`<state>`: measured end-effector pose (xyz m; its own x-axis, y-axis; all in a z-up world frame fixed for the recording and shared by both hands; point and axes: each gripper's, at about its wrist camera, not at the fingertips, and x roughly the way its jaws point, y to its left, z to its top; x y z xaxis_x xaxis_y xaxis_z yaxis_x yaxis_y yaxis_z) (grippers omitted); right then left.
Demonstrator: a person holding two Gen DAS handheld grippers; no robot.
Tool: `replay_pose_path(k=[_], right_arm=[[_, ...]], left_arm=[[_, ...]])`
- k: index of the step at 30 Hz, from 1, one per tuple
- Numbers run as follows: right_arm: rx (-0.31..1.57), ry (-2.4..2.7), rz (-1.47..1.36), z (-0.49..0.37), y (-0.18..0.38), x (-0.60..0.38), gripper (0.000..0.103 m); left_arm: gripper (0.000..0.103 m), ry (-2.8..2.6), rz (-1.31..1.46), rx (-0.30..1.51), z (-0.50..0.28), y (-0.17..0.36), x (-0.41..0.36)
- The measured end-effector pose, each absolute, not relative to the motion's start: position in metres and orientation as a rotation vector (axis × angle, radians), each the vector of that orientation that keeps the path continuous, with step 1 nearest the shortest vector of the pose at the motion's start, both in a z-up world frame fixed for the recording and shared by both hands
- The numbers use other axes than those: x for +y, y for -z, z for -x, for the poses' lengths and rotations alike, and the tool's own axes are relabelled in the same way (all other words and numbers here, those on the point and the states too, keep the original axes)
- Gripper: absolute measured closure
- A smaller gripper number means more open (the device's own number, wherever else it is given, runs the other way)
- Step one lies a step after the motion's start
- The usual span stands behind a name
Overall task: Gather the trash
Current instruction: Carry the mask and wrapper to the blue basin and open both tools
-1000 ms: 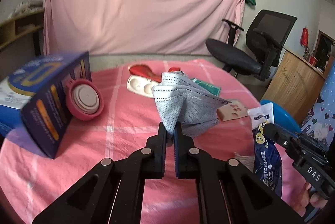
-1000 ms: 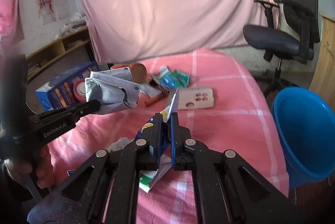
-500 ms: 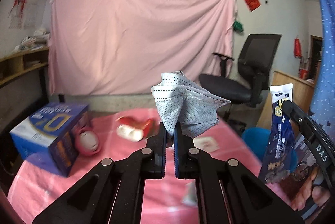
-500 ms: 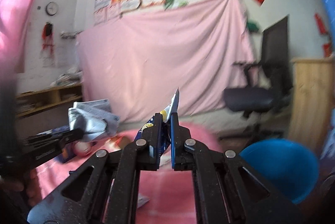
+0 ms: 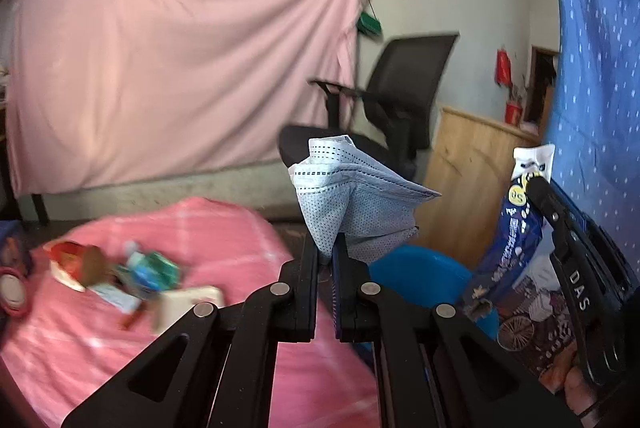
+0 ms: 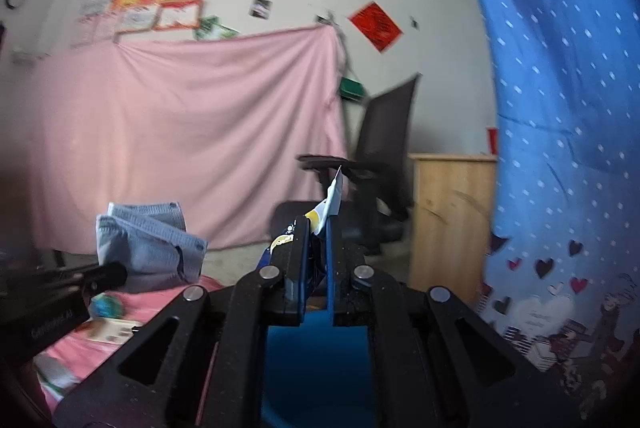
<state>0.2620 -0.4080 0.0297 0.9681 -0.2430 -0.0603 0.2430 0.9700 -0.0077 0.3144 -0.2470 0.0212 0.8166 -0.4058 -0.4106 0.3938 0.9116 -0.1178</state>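
My left gripper (image 5: 327, 248) is shut on a crumpled blue face mask (image 5: 352, 196) and holds it in the air, over the near rim of a blue bin (image 5: 416, 280). The mask also shows in the right wrist view (image 6: 148, 248). My right gripper (image 6: 318, 228) is shut on a blue and white snack wrapper (image 6: 332, 196), held above the blue bin (image 6: 316, 364). The wrapper also shows in the left wrist view (image 5: 516, 228), to the right of the mask.
The round table with a pink cloth (image 5: 224, 244) lies to the left and carries several pieces of trash (image 5: 132, 276). A black office chair (image 5: 392, 100), a wooden cabinet (image 5: 472, 164) and a blue curtain (image 6: 560, 148) stand to the right.
Both grippers have swung right, away from the table and toward the blue bin, still holding the mask and the wrapper. The blue box has left the view.
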Motion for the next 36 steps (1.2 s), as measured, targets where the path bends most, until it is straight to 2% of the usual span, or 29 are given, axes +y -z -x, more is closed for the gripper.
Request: replay_pose_path(k=[6,18,26,36], right_arm=[[0.190,0.321,0.010,-0.289,-0.002,-0.435,0.083],[0.376,0.351,-0.067,-0.312,0.030,-0.471,0.081],[0.440,0.337,-0.131,-0.315,0.041,-0.483,0.079],[0.444,0.331,-0.176,-0.315,0.043,-0.496,0.068]], left_arm=[[0.099,0.457,-0.042,0.560,-0.340,0.000,-0.295],[0.098,0.497,-0.043,0.742,-0.368,0.038,-0.324],[0.092,0.501,-0.034,0.788,-0.375,0.046,-0.325],[0.084,0.484,-0.007,0.780,-0.372,0.043,-0.319]])
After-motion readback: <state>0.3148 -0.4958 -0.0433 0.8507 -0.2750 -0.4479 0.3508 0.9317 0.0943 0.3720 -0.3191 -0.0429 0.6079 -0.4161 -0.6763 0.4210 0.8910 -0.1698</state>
